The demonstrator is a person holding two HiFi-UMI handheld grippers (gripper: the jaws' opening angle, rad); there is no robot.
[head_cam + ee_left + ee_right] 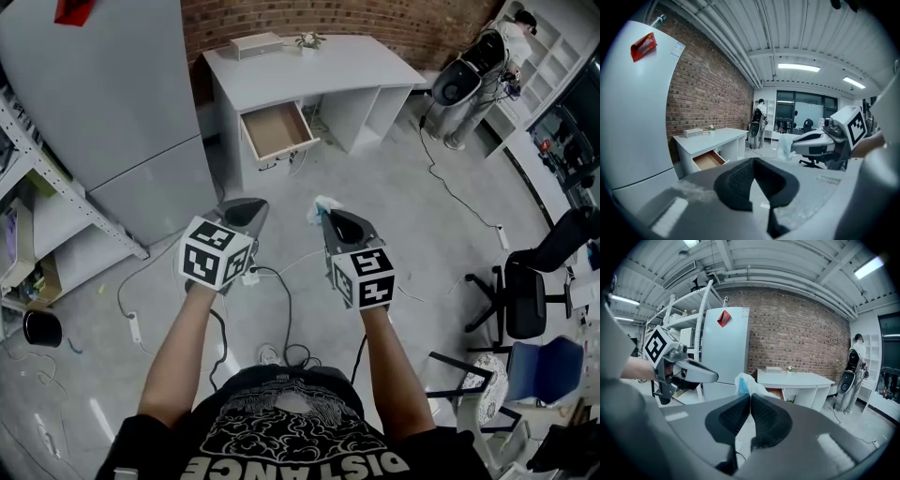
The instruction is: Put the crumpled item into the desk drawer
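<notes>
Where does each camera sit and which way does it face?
Head view: on the person's head, looking steeply down at desk and open drawer; both forearms show.
Left gripper view: on the left gripper, facing the desk; right gripper visible.
Right gripper view: along its jaws, shut on the crumpled item, toward the desk.
Shared: the desk.
</notes>
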